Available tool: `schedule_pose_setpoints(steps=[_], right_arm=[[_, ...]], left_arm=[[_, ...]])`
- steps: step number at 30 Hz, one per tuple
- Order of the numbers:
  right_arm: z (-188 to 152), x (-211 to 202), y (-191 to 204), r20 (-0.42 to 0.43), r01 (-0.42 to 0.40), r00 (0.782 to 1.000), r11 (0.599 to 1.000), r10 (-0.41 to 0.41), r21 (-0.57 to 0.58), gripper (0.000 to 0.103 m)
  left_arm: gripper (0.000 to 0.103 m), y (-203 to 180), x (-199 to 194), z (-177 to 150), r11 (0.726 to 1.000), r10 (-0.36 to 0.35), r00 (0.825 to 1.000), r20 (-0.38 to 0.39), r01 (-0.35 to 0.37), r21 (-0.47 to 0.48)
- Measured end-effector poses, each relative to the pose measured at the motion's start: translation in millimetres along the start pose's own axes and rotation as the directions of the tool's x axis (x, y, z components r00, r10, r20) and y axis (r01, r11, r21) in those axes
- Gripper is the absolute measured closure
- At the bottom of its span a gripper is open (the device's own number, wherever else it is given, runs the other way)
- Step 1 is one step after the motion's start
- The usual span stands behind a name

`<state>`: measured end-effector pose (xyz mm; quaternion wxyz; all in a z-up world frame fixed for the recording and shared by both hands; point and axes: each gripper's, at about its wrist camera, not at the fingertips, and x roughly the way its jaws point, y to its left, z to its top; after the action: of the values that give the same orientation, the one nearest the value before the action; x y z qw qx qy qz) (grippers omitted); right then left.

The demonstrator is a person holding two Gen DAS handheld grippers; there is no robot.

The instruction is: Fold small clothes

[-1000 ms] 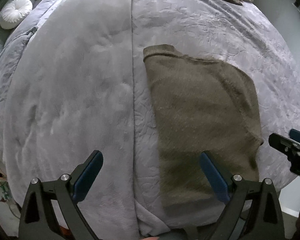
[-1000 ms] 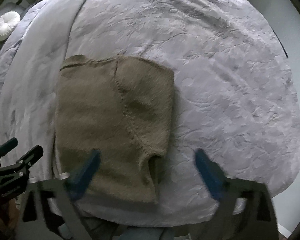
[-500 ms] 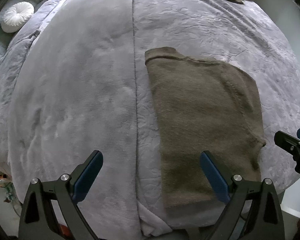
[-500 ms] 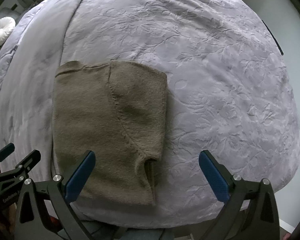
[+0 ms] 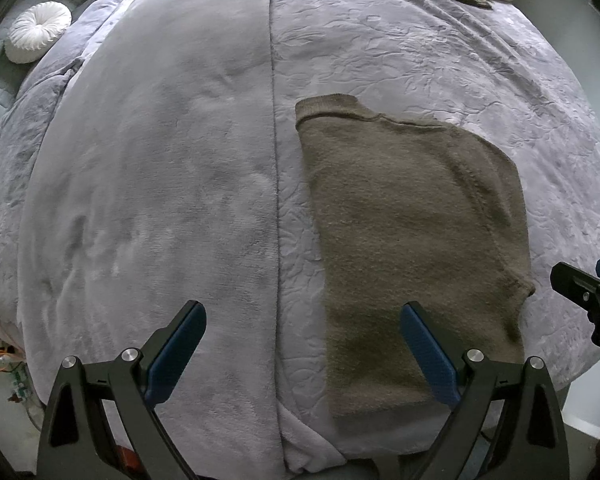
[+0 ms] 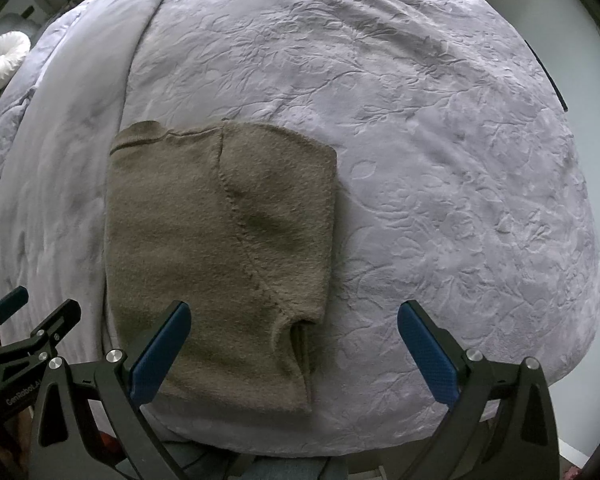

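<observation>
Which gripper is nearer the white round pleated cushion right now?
Left. The left gripper hovers open over the bed's left half, on the white round pleated cushion's side. The right gripper, also open, hovers further right, over the brown knitted sweater's right edge.

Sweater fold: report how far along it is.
Done: the olive-brown sweater lies flat on the lavender comforter, folded lengthwise, its sleeve laid over the body. In hand: nothing; the left hand-held gripper and right hand-held gripper hover open near its hem. Left: probably a crosswise fold, hem up to collar, since it is still long.
</observation>
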<state>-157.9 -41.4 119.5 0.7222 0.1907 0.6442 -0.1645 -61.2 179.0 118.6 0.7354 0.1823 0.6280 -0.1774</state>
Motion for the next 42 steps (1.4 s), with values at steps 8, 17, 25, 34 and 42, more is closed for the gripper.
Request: schedule_pose_setpoints(steps=[8,17,25,34,42], right_arm=[[0.7,0.0,0.2,-0.001,0.0,1.0,1.0,0.0,-0.002,0.0],[1.3,-0.3,0.3,-0.001,0.0,1.0,1.0,0.0,-0.003,0.0],[1.3,-0.1,0.3,-0.002,0.0,1.0,1.0,0.0,-0.004,0.0],[0.8,0.1,0.8,-0.004,0.0,1.0,1.0,0.0,-0.005,0.0],[0.6,0.2,1.1,-0.005,0.0,1.0,1.0,0.0,-0.007,0.0]], left_arm=[[0.005,1.4,0.5,0.9,1.0,0.001,1.0,0.0,-0.001,0.006],[0.005,2.9,1.7,1.2,1.0,0.007,1.0,-0.003,-0.007,-0.002],[0.005,-2.5,0.6,-1.2,1.0,0.017,1.0,-0.004,-0.017,-0.014],[0.005,-3.6,0.1,-1.8,1.0,0.021,1.0,-0.001,-0.021,-0.017],[0.005,-4.1,-0.7,-1.8,1.0,0.024,1.0,-0.004,-0.024,-0.02]])
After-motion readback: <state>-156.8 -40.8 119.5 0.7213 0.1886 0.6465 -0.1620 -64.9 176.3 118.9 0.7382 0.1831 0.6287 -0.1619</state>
